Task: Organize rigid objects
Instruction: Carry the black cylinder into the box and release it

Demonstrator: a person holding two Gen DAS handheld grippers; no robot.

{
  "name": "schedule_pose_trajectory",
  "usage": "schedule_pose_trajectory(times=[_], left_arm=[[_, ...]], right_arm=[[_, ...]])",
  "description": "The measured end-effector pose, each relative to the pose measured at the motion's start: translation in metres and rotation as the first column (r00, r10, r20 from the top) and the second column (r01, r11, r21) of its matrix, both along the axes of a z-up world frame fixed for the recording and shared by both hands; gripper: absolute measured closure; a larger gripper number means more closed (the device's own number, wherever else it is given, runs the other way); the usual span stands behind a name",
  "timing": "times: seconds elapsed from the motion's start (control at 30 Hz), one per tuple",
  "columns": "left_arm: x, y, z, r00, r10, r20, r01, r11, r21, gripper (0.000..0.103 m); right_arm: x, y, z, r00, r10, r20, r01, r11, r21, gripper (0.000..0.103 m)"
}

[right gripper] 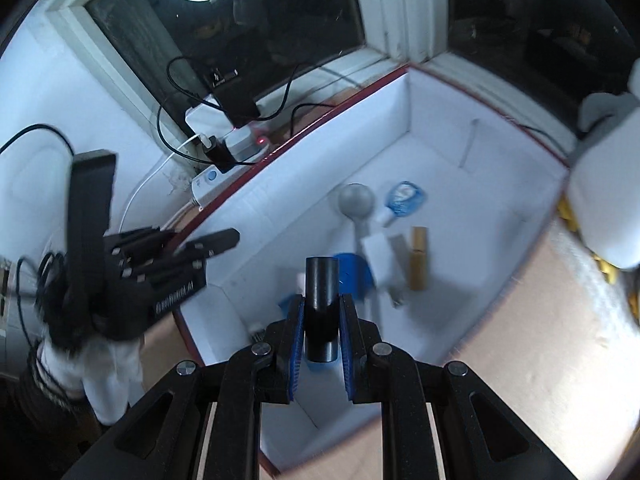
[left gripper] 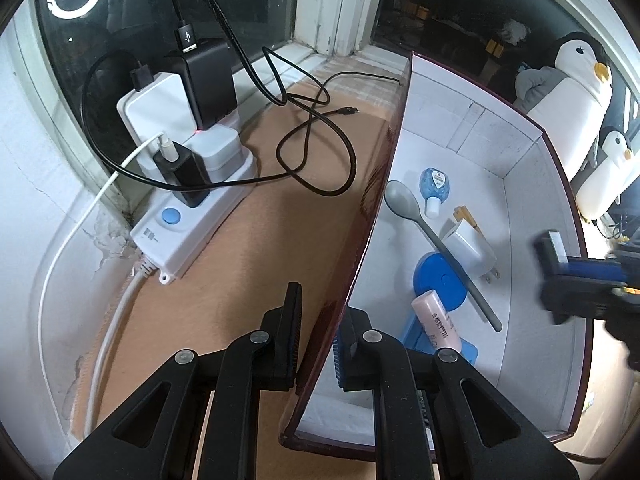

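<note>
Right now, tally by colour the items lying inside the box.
Blue: 3 (gel bottle, round lid, flat piece)
Grey: 1 (spoon)
White: 1 (charger)
Pink: 1 (pink tube)
Gold: 1 (gold tube)
Total: 7

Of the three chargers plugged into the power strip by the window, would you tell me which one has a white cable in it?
The small black charger nearest the power strip's blue button; the other two, a white one and a larger black one, carry black cables.
</note>
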State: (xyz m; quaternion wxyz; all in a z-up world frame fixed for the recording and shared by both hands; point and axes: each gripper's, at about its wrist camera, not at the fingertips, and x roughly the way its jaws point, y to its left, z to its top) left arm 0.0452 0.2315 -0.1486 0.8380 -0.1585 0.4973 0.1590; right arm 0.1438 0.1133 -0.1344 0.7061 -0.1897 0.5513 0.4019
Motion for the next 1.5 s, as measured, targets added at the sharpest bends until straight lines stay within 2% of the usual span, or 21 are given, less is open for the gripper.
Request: schedule_pose_trajectory(times=[0.37,0.7,0.77,0.83,0.9,1.2,1.5], left_arm=[[0.001,0.000,-0.003,1.000,-0.003,-0.002,0.003,1.000,-0.002,0.091],[0.002,0.000,-0.003,1.000,-0.001,-0.001,0.001,1.000,-0.006,0.091],[0.002,0.000,-0.003,1.000,0.000,-0.002,0.000,1.000,-0.009,0.091],[0.002,0.000,-0.003,1.000,0.002,-0.003,-0.002,1.000,-0.013,0.091],[0.001,0.000,-0.003,1.000,0.001,-0.004,-0.002,1.000,-0.010,0.091],[0.001,-0.001,-0.002,1.000,0.003,-0.012,-0.003,1.000,-0.006,0.091],[-0.002,-0.001,0.000,1.000,0.008,-0.017,-0.008,1.000,-0.004,0.091]], right_arm=[[0.007,0.042,-0.033,0.999,-0.015,-0.052,0.012,0.998,-0.068,0.088],[0.010,0.049,-0.041,0.998,-0.026,-0.062,0.021,0.996,-0.085,0.088],[0.011,0.048,-0.040,0.997,-0.028,-0.068,0.022,0.997,-0.077,0.086],[0.013,0.051,-0.039,0.997,-0.036,-0.067,0.031,0.997,-0.071,0.078],[0.013,0.049,-0.034,0.997,-0.038,-0.066,0.034,0.998,-0.054,0.078],[0.002,0.008,0.001,0.998,-0.055,-0.031,0.055,0.998,0.014,0.078],[-0.010,-0.088,0.039,0.990,-0.140,0.022,0.137,0.987,0.084,0.078]])
